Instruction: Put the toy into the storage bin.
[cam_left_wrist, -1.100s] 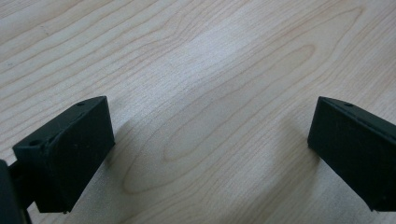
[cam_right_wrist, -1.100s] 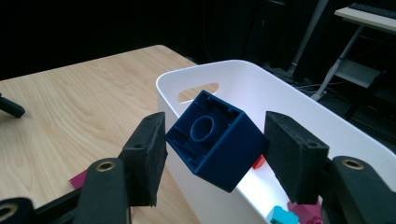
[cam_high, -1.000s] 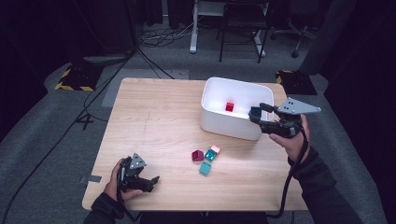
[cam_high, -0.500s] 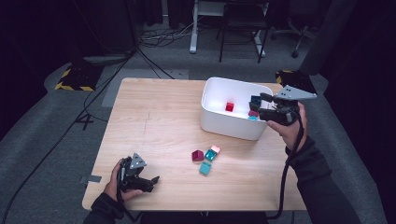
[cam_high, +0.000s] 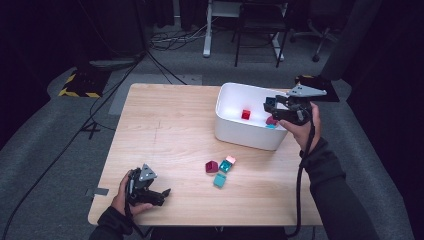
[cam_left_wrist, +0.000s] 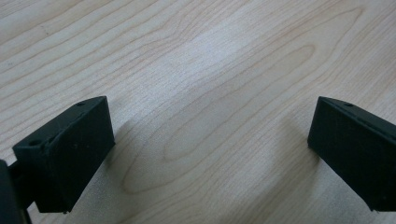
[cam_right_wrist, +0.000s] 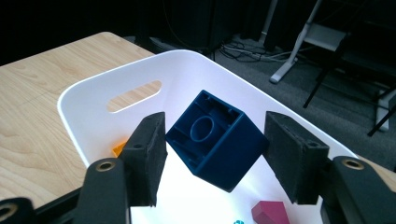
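My right gripper (cam_high: 270, 104) hangs over the right part of the white bin (cam_high: 235, 134), shut on a dark blue block (cam_high: 270, 102). In the right gripper view the blue block (cam_right_wrist: 215, 140) sits tilted between the two pads, hollow side up, above the bin's floor. A red block (cam_high: 245, 114), a magenta block (cam_high: 271, 120) and a teal one lie in the bin. An orange block (cam_right_wrist: 119, 148) shows behind the left jaw. My left gripper (cam_high: 161, 194) rests open on the table's near left corner, with bare wood between its jaws (cam_left_wrist: 210, 154).
A maroon block (cam_high: 211, 166), a pink block (cam_high: 230, 160) and two teal blocks (cam_high: 219, 180) lie clustered on the wooden table (cam_high: 165, 125) in front of the bin. Cables, a chair and a desk frame stand on the floor beyond the far edge.
My right gripper has carried the blue block leftward and farther in over the bin. The left gripper has stayed where it was.
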